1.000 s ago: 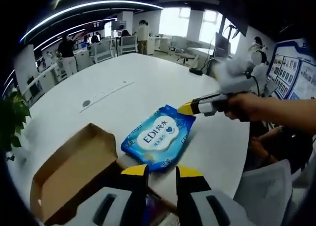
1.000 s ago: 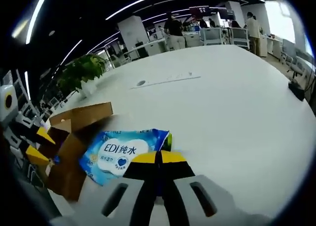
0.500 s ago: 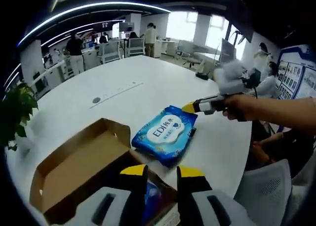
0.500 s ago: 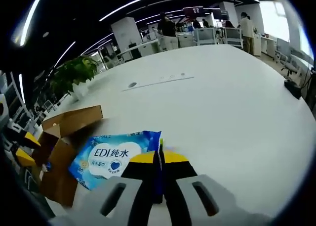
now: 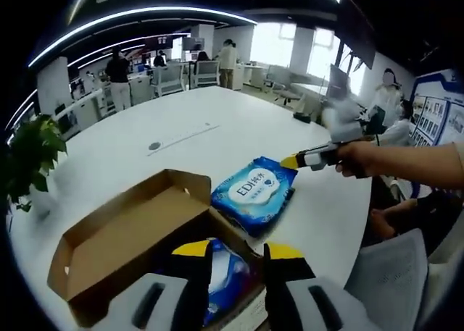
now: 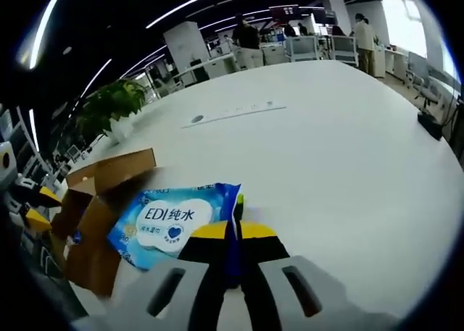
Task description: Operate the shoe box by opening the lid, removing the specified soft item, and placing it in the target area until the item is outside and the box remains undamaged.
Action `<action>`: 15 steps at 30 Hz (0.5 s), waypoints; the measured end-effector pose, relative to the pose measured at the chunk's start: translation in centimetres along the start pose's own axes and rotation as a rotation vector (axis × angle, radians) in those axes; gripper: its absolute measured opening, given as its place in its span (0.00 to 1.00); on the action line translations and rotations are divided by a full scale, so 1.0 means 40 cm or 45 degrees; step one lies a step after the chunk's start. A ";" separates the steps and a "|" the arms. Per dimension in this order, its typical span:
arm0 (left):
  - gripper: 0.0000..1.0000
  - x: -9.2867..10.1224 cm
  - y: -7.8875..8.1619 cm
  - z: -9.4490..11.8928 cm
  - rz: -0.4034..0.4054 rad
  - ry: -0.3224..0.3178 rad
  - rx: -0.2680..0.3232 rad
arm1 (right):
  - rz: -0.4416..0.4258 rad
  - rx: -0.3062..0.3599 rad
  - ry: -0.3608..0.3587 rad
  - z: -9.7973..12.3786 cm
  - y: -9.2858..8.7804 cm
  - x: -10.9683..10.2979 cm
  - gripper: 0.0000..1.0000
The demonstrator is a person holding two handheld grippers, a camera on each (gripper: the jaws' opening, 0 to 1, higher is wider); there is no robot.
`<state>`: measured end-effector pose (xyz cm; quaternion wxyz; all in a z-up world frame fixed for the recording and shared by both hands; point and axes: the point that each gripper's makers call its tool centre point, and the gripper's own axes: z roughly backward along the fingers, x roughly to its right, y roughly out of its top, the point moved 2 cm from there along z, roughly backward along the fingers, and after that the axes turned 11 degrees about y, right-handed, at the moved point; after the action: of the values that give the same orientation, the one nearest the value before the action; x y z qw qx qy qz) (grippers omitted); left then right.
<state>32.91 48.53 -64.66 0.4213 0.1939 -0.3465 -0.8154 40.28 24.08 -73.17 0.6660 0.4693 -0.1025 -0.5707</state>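
Note:
The brown cardboard shoe box stands open on the white table, its lid flap folded back. A blue soft pack lies inside it, between the open jaws of my left gripper. Another blue wipes pack lies on the table right beside the box. My right gripper comes in from the right, held by a hand. In the right gripper view my right gripper is shut on that wipes pack's edge. The box and the left gripper are at the left.
A potted plant stands at the table's left edge. A thin strip and a round socket lie mid-table. A grey chair is at the lower right. Desks and people fill the background. A dark object sits at the table's right edge.
The left gripper view has drawn back, so more of the open box and the pack inside it show. The right gripper stays shut on the wipes pack's edge beside the box.

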 end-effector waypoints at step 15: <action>0.29 -0.098 -0.048 0.059 0.037 0.069 0.008 | 0.101 -0.054 -0.020 0.039 -0.008 -0.036 0.05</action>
<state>32.64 53.49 -64.35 0.4416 0.2123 -0.3404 -0.8025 38.54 24.57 -71.99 0.6971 0.4462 -0.1141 -0.5495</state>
